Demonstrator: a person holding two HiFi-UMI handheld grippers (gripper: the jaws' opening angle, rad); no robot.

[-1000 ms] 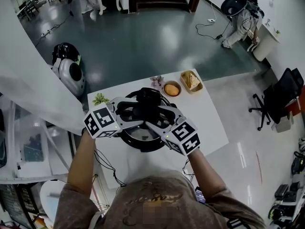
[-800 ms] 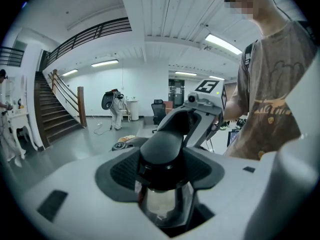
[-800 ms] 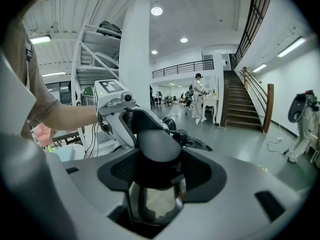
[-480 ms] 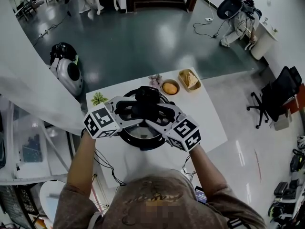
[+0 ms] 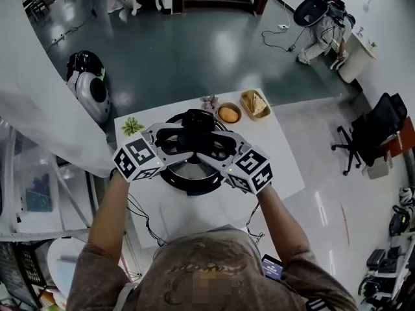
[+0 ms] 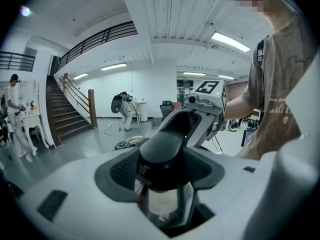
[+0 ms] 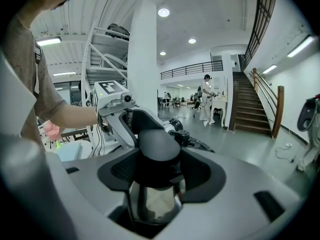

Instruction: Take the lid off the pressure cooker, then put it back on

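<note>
The pressure cooker (image 5: 194, 188) stands at the middle of the white desk (image 5: 285, 167), directly before the person. Its lid (image 5: 189, 172) lies over the pot; whether it is fully seated or slightly raised cannot be told. The lid's black handle (image 5: 196, 120) is taken from both sides. The left gripper (image 5: 189, 138) reaches in from the left, and its own view shows its fingers (image 6: 117, 171) spread wide with a pad against each flank of the handle (image 6: 162, 151). The right gripper (image 5: 209, 145) comes from the right in like manner, its fingers (image 7: 202, 171) also wide and pressed on the handle (image 7: 157, 149). Each gripper shows in the other's view, directly opposite. Behind the cooker, at the far edge, are a bowl of orange contents (image 5: 229, 114) and a yellow basket (image 5: 255, 105) just beside it. A green item (image 5: 132, 127) lies at the far left corner.
</note>
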